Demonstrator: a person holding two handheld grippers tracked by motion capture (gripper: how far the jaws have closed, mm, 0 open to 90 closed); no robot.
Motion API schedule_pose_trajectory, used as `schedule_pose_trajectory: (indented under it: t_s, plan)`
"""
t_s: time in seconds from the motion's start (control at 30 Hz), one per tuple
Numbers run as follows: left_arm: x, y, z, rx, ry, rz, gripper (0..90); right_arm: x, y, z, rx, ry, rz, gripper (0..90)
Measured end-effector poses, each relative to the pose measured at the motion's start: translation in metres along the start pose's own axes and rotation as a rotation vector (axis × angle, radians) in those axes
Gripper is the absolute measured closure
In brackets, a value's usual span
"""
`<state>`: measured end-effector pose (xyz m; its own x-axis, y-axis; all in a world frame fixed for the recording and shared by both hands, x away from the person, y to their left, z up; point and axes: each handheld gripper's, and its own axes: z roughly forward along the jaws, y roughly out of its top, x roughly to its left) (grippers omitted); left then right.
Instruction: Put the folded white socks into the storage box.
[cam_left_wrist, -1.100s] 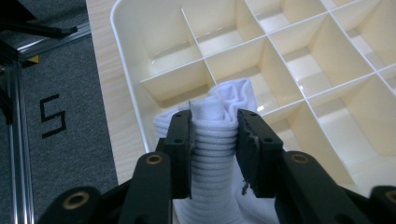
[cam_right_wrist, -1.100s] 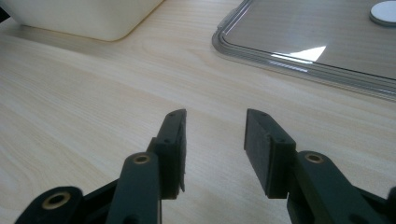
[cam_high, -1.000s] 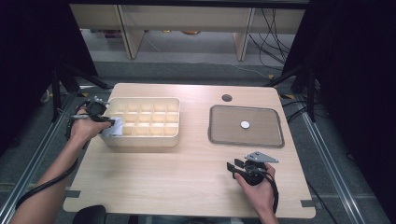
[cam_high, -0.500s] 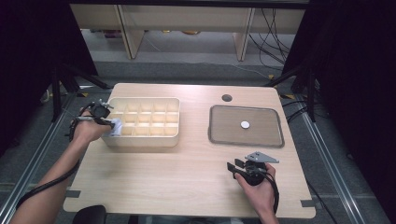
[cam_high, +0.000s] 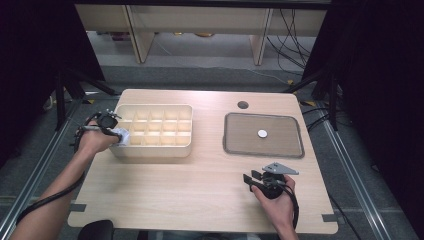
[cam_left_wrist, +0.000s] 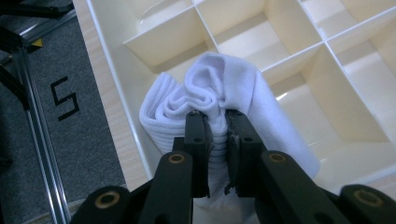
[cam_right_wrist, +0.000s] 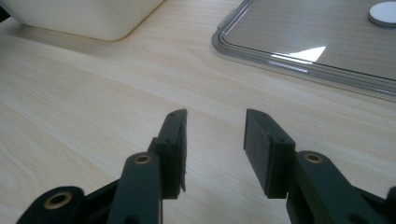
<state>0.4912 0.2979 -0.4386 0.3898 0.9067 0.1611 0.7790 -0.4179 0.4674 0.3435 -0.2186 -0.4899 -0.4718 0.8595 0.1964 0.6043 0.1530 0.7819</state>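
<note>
Now, cloth: the white cloth is bunched and pinched between the jaws of the left gripper, sitting at the near-left corner of the divided box, partly over the outer wall and partly over the corner compartment.
Left jaws: pressed tight on the cloth, folds bulging above them.
Right gripper: jaws spread, nothing between them, low over bare table, well apart from the box.
Tray: flat grey tray to the right, one small white disc lying near its middle, untouched.
Progress: early going, I'd judge; the cloth is at the first corner cell, and the other compartments look bare and are not yet visited.
Left to do: probably work the cloth through the remaining cells; which cells count as finished, I cannot tell.
Change from earlier: the left hand has slid a little along the box's left edge towards the far side, cloth with it; the right hand stays parked where it was.
</note>
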Motion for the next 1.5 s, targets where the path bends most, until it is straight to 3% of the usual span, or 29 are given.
schedule_pose_trajectory:
  t_s: [0.07,0.1,0.2,0.27,0.37,0.47,0.6,0.7,0.77,0.87,0.9,0.93,1.5]
  plan:
    - [-0.001,-0.001,0.002,0.012,0.001,0.004,80.0,0.002,-0.001,0.000,-0.001,0.003,0.028,60.1]
    - [-0.001,-0.001,0.002,0.024,0.002,0.004,80.1,0.000,0.000,0.001,-0.010,0.004,0.002,60.1]
    - [0.001,-0.003,0.004,0.026,-0.014,-0.012,80.3,0.000,-0.001,0.002,-0.015,0.012,0.006,60.2]
    - [0.003,-0.003,0.004,0.041,-0.026,-0.023,80.4,0.004,-0.001,0.001,-0.001,0.017,0.052,60.3]
    - [0.004,-0.004,0.007,0.059,-0.030,-0.024,80.6,0.003,-0.001,0.001,0.004,0.009,0.022,60.3]
    - [0.005,-0.005,0.010,0.077,-0.039,-0.033,80.7,0.003,-0.001,0.002,-0.007,0.021,0.035,60.3]
    - [0.006,-0.005,0.013,0.091,-0.045,-0.042,80.9,0.002,-0.001,0.002,-0.018,0.006,0.019,60.3]
    - [0.007,-0.005,0.015,0.099,-0.053,-0.046,81.0,0.004,-0.001,0.001,-0.004,0.018,0.036,60.3]
    - [0.005,-0.007,0.018,0.081,-0.061,-0.084,81.0,0.004,0.000,-0.001,0.009,0.003,0.034,60.3]
    - [0.004,-0.006,0.020,0.090,-0.057,-0.082,81.1,0.003,0.000,-0.001,0.004,0.000,0.027,60.3]
    - [0.004,-0.006,0.020,0.096,-0.056,-0.074,81.1,0.001,0.000,-0.001,0.000,-0.001,-0.001,60.3]
    - [0.003,-0.006,0.020,0.100,-0.053,-0.076,81.2,0.000,0.000,0.001,-0.013,0.016,0.003,60.3]
    - [0.004,-0.006,0.022,0.107,-0.057,-0.082,81.0,0.000,0.000,0.000,-0.009,0.011,0.005,60.2]
